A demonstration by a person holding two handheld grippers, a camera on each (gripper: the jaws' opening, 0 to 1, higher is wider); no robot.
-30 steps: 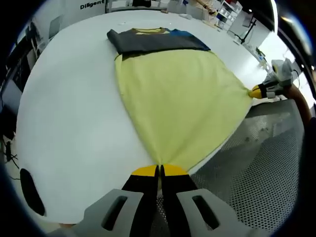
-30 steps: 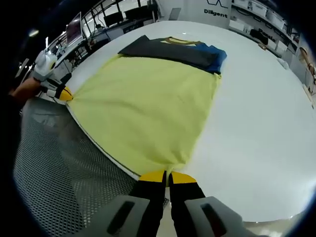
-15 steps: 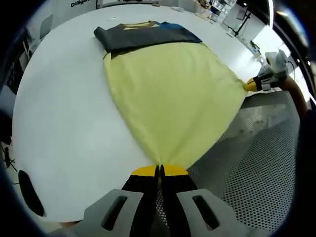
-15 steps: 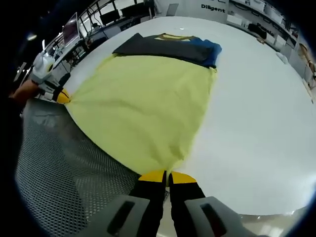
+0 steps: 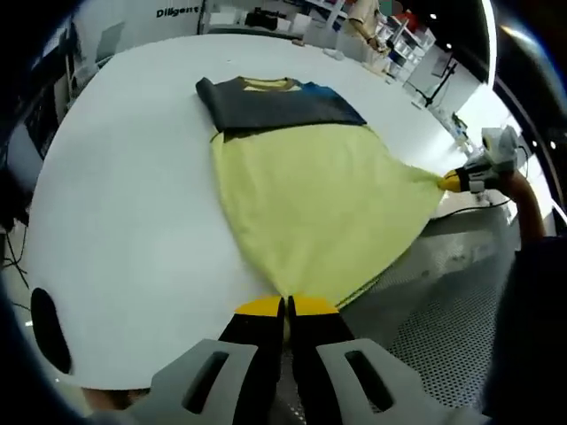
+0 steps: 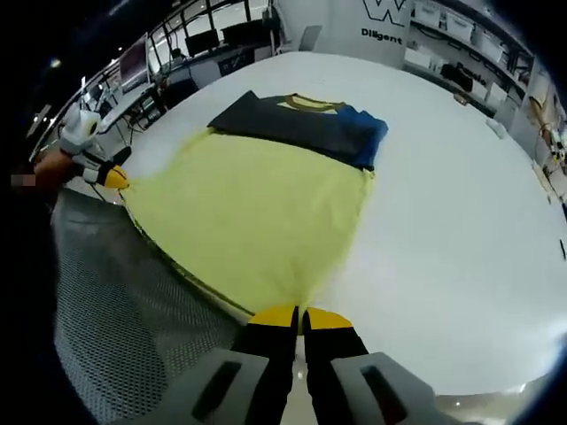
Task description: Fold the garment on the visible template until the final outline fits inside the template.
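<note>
fabric, thin and limp by the look of it: the garment is a yellow shirt with a dark band and a blue patch at its far end, spread flat on the white table and running from the tongs at 6 o'clock up toward 12 in both views; the left tongs are pressed together on one hem corner at the table's near edge, and the right tongs are likewise pinched on the other hem corner; in the left gripper view the right tongs sit at 3 o'clock, in the right gripper view the left tongs at 9 o'clock; the hem is drawn taut between the two corners and hangs slightly past the table edge over a perforated metal floor; i judge the cloth light, soft and unable to hold any shape, likely to sag or crease if tension drops; the corners are the sensible hold, since they carry the whole hem evenly for a fold toward the collar; no template outline is discernible on the table.
</note>
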